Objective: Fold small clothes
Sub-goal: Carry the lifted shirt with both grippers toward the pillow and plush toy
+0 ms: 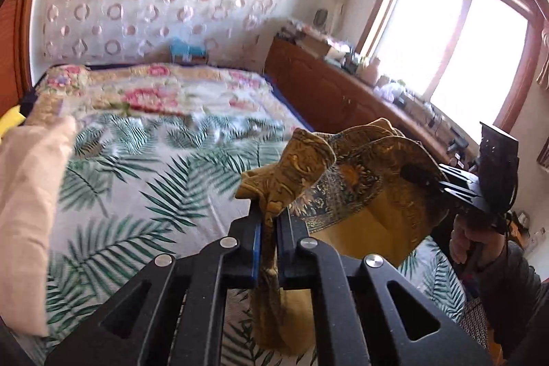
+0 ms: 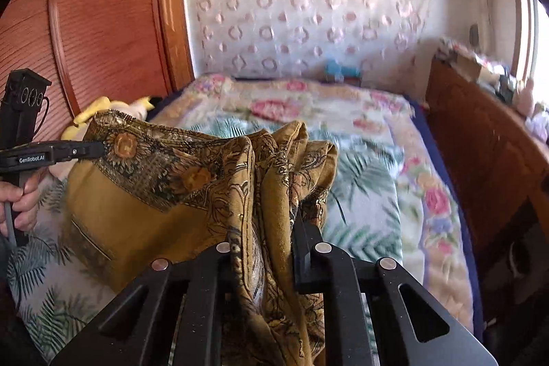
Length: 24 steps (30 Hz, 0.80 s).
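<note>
A mustard-yellow patterned cloth [image 1: 360,180] with a dark floral border hangs in the air between my two grippers, above the bed. My left gripper [image 1: 269,215] is shut on one bunched corner of it. My right gripper [image 2: 274,222] is shut on another bunched corner; the cloth [image 2: 164,180] spreads from it toward the left. In the left wrist view the right gripper [image 1: 422,177] bites the cloth's far edge. In the right wrist view the left gripper [image 2: 97,149] pinches the cloth's upper left edge. The cloth's lower part sags toward the bed.
The bed [image 1: 144,180] has a palm-leaf sheet and a floral quilt [image 1: 161,95] at its far end. A pale pillow [image 1: 31,211] lies at the left. A wooden cabinet [image 1: 326,91] with clutter runs along the right under a window [image 1: 456,33]. A wooden wardrobe [image 2: 103,16] stands at the left.
</note>
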Motion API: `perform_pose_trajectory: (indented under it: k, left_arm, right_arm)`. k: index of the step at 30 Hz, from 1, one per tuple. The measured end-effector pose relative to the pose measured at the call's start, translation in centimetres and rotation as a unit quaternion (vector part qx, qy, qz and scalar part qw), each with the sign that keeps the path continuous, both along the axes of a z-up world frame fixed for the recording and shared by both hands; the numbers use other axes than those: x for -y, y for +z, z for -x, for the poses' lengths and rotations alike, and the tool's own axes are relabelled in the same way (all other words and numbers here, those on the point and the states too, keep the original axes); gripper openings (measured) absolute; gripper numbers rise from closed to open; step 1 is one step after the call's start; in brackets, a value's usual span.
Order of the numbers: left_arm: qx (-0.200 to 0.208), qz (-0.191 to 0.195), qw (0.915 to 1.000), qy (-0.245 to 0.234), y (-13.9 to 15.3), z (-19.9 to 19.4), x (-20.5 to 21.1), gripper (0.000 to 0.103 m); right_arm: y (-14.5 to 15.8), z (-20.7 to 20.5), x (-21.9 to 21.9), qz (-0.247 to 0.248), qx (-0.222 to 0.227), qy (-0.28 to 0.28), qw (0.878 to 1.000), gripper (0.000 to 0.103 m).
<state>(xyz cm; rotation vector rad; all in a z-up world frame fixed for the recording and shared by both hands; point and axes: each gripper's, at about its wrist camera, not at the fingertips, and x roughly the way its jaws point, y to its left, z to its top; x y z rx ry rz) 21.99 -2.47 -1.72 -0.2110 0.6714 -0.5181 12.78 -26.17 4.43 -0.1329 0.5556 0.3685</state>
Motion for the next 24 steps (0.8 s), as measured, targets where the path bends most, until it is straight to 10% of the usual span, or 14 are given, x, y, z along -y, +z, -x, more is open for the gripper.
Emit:
perform_pose_trajectory:
  k: [14,24]
  left_arm:
    - [0.047,-0.012,0.9742,0.22,1.0,4.5,-18.4,0.007]
    - [0.021,0.015,0.959,0.282,-2.9,7.5,-23.9,0.007]
  right_arm:
    - [6.8,-9.1,-23.0,0.105,0.077,0.175,0.976,0.014]
    - [7.0,-18.7,-35.3,0.173,0.078,0.257,0.947,0.014]
